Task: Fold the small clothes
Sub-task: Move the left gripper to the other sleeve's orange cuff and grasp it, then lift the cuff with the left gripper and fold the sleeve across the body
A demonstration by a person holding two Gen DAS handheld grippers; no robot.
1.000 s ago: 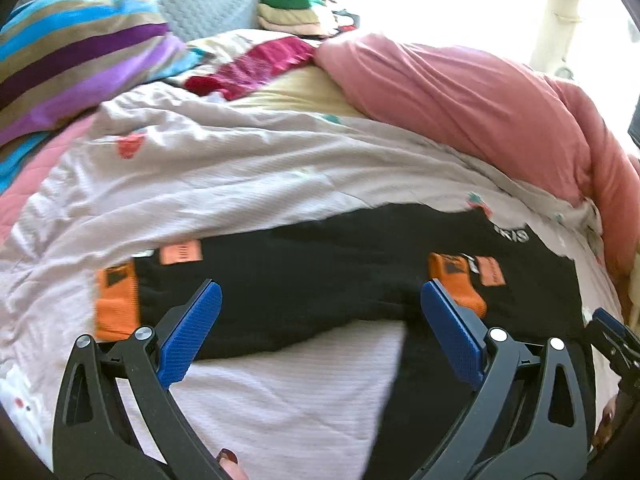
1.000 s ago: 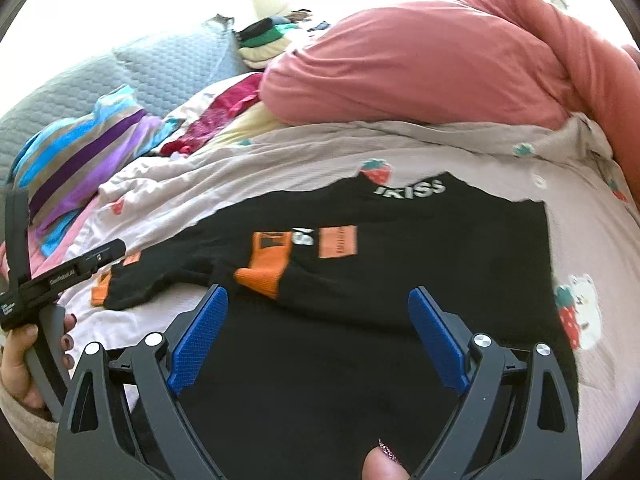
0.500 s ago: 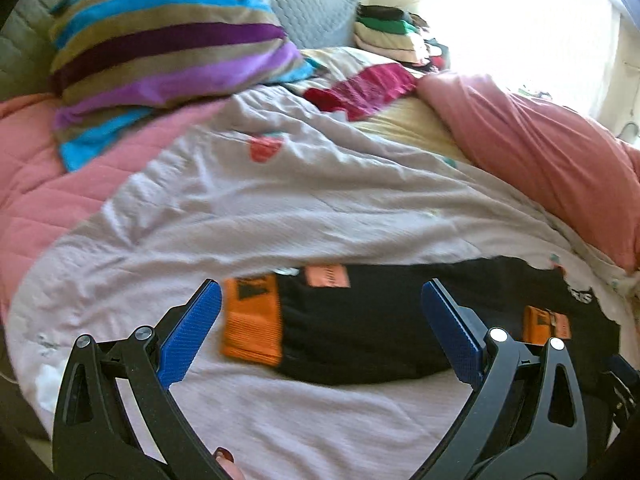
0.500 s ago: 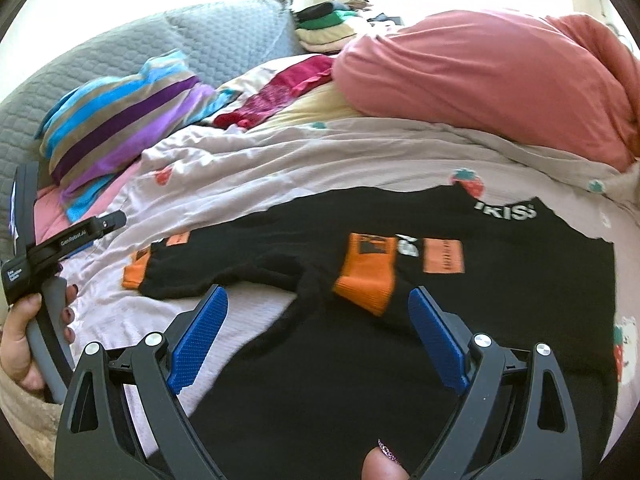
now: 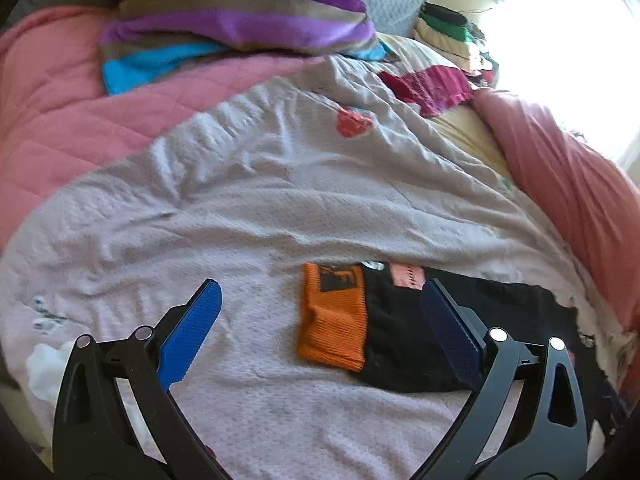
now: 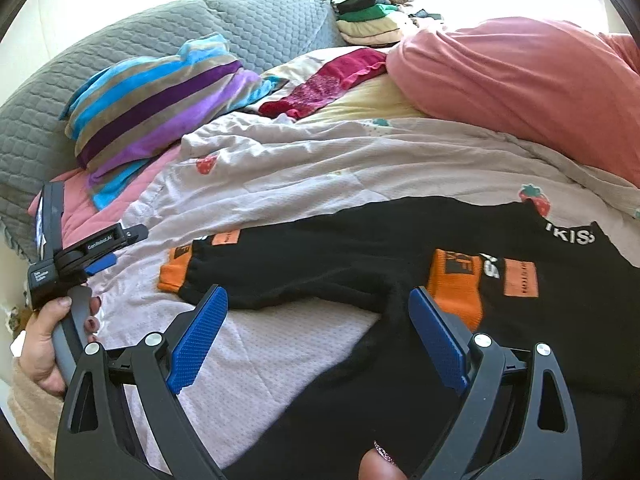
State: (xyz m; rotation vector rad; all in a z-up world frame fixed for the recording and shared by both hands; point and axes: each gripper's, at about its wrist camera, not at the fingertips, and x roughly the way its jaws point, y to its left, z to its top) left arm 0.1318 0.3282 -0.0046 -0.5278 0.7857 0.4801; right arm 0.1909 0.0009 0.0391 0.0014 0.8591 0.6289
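Note:
A black sweater (image 6: 360,248) with orange cuffs lies flat on the pale sheet (image 6: 280,344). Its left sleeve stretches out to the left and ends in an orange cuff (image 5: 332,320), also in the right wrist view (image 6: 174,268). The other orange cuff (image 6: 456,280) lies folded over the chest. My left gripper (image 5: 320,328) is open and empty, low over the left cuff. It shows in the right wrist view (image 6: 100,256) at the left, held by a hand. My right gripper (image 6: 316,336) is open and empty over the sweater's left armpit.
A striped pillow (image 6: 160,100) and a grey quilted pillow (image 6: 100,48) lie at the head. A rolled pink duvet (image 6: 520,88) lies along the right. A magenta garment (image 6: 332,80) and a stack of folded clothes (image 6: 372,20) are at the back.
My left gripper has swung left along the sleeve and now hangs over its orange cuff. My right gripper has also shifted left, from the sweater's body toward the armpit. Both stay open.

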